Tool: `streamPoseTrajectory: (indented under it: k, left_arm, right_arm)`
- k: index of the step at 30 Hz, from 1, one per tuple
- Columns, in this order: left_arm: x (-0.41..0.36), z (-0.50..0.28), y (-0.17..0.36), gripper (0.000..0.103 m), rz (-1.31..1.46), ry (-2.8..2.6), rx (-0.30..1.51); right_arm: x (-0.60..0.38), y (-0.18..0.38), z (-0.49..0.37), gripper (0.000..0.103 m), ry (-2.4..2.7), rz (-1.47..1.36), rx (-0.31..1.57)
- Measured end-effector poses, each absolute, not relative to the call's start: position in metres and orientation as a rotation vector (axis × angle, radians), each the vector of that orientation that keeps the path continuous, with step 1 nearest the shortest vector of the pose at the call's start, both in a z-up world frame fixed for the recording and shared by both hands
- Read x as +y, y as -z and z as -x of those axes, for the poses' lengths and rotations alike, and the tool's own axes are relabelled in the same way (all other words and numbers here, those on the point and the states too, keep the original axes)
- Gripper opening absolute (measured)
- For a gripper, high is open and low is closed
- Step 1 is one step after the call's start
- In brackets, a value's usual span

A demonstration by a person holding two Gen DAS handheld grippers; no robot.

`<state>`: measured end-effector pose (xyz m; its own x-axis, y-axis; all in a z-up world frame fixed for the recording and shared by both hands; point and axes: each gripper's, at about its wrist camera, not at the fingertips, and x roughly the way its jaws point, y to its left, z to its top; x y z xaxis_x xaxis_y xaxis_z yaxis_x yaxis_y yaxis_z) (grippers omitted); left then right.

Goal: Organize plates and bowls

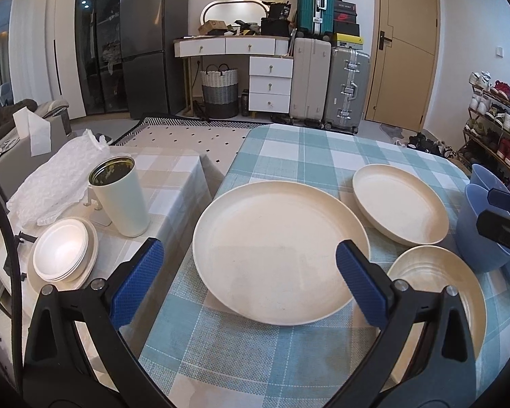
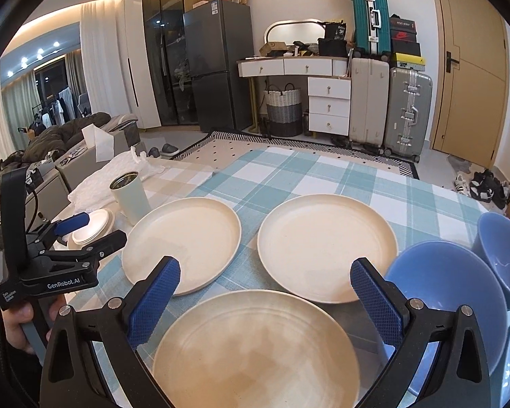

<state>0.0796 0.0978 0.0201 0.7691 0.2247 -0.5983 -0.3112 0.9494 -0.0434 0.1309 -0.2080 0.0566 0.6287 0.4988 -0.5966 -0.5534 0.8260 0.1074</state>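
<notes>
Three cream plates lie on the blue checked tablecloth (image 2: 323, 173). In the left wrist view my left gripper (image 1: 250, 272) is open and empty, its blue pads either side of the big left plate (image 1: 278, 248). A second plate (image 1: 399, 205) lies far right and a third (image 1: 438, 278) near right. In the right wrist view my right gripper (image 2: 265, 292) is open and empty above the near plate (image 2: 255, 350), with the left plate (image 2: 182, 241) and the middle plate (image 2: 326, 244) beyond. Blue bowls (image 2: 448, 292) sit at the right. The left gripper (image 2: 85, 231) shows at the left.
A side table with a beige checked cloth (image 1: 173, 183) holds a stack of small white plates (image 1: 63, 255), a pale tumbler (image 1: 120, 197) and crumpled plastic wrap (image 1: 57, 183). Blue bowls (image 1: 476, 234) stand at the table's right edge. Drawers, suitcases and a fridge stand far behind.
</notes>
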Motion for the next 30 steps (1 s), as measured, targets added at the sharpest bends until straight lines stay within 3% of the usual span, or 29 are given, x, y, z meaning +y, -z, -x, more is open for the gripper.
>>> streamPoseTrajectory:
  k: [10, 15, 30]
  left_arm:
    - [0.124, -0.100, 0.001, 0.101, 0.176, -0.318, 0.676]
    - [0.135, -0.111, 0.013, 0.101, 0.181, -0.329, 0.708]
    - [0.156, -0.129, 0.039, 0.100, 0.209, -0.355, 0.791]
  right_arm:
    - [-0.171, -0.036, -0.156, 0.097, -0.662, 0.115, 0.714]
    - [-0.152, -0.021, -0.168, 0.086, -0.689, 0.122, 0.759]
    - [-0.117, 0.007, -0.194, 0.073, -0.740, 0.140, 0.867]
